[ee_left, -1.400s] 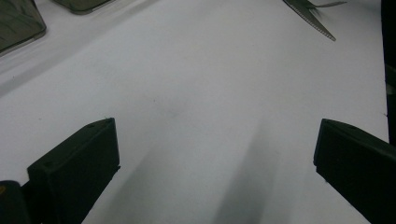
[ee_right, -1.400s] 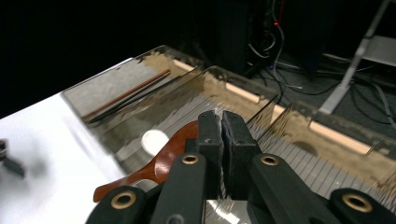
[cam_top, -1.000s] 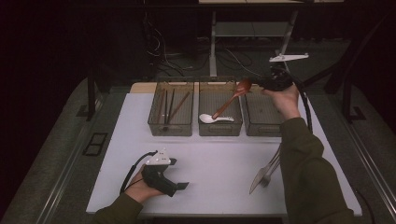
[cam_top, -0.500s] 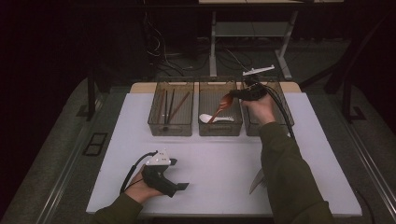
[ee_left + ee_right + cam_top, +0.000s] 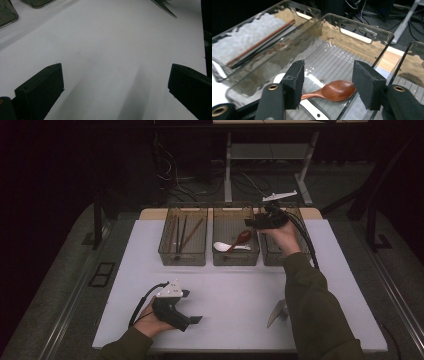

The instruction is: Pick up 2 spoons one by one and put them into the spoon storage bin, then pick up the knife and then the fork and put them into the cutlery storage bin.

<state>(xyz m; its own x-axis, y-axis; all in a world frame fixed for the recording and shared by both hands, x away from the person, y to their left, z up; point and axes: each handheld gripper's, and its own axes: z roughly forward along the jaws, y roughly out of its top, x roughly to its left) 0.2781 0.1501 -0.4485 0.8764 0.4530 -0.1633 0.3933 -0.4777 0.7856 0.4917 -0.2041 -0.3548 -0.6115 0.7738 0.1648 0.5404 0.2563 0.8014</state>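
1. Dark surroundings frame a white table [image 5: 230,290]. Three clear bins stand in a row at its far edge, each taking one kind of utensil.
2. Chopsticks [image 5: 182,232] lie in the left bin. The middle bin [image 5: 362,23] takes spoons, which is why the right gripper [image 5: 251,222] hangs over it.
3. The right gripper's jaws have just been opening. In the right gripper view they stand spread, with the wooden spoon [image 5: 337,90] showing between them but lying free on the bin floor, so it looks let go.
4. That wooden spoon [image 5: 241,239] is reddish-brown and glossy, with an oval bowl and a slim handle. The handle crosses the white spoon [image 5: 222,246] beside it.
5. The left gripper [image 5: 191,306] rests on the near table, jaws wide apart and pinching nothing, apparently waiting.
6. Metal tongs [image 5: 277,312] lie near the right sleeve, likely the next thing to sort. How far their arms are spread cannot be told.
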